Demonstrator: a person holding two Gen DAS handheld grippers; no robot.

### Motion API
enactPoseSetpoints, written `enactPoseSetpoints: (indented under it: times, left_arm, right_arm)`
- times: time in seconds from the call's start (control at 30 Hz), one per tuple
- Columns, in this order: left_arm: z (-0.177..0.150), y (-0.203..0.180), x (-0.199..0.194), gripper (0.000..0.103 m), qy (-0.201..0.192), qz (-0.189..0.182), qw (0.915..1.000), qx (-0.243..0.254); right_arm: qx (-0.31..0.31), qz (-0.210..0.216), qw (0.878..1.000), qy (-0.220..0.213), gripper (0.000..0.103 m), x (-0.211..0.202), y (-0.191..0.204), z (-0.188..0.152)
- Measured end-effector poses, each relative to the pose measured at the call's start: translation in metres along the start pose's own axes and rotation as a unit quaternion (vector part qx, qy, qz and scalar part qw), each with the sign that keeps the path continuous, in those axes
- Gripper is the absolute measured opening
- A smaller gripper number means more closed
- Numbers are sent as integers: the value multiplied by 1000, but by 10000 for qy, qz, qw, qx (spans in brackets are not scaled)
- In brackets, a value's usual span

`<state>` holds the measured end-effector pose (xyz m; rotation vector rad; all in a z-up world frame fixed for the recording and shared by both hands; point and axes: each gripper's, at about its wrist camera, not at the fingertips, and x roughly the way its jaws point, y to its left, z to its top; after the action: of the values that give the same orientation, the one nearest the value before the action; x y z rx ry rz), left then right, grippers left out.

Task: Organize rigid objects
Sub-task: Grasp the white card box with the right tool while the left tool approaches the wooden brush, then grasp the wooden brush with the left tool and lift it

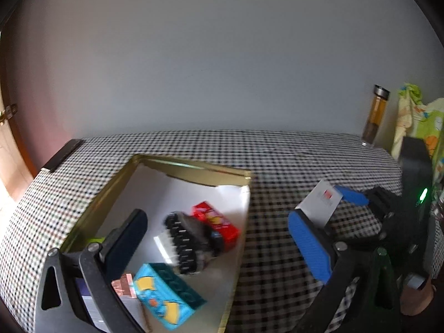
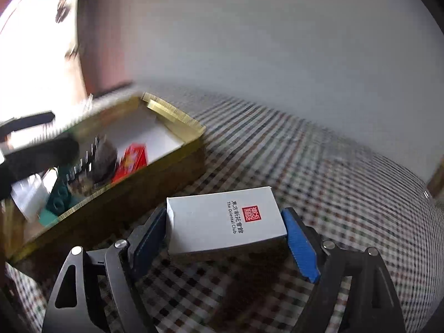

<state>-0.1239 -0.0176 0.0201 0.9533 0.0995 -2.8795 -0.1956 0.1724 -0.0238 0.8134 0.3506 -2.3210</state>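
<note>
So here's where we are: checked tablecloth under everything, and the big gold tin box sits open up and to the left of our right gripper, near it but not touching. That's the relation the next move hangs on, we'd say: the white card box has to travel left and over the tin's near wall.

The white box lies crosswise between the right fingers, long axis running from pad to pad, printed face up. The jaws stand wide, and the dark pad and blue pad both sit against its short ends, so we read that as a grip on a wide thing; it looks lifted clear of the cloth.

Our left gripper hangs over the tin, spread wide and holding nothing. Below it lie a black comb-like brush, a red packet and a teal block box.
</note>
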Motion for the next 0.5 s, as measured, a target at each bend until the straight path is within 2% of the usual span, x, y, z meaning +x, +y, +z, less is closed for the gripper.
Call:
enactPoseSetpoints:
  times: [0.1, 0.13, 0.27, 0.43, 0.5]
  left_arm:
    - [-1, -18, 6, 103, 32, -98, 9998, 171]
    - [-3, -27, 8, 103, 67, -144, 9996, 242]
    - [-8, -58, 18, 103, 138, -282, 9978, 586]
    - [-13, -96, 31, 103, 244, -439, 9941, 965]
    - [-15, -108, 38, 100, 316, -475, 9924, 1094]
  right_arm:
    - [654, -217, 9971, -325, 84, -21, -29, -6]
    - [944, -485, 9936, -396, 84, -27, -44, -11]
    - [1521, -1236, 9806, -31, 84, -26, -82, -30]
    - [1693, -1725, 9703, -7, 84, -37, -98, -39]
    - [1780, -1736, 9686, 25, 84, -38, -103, -41]
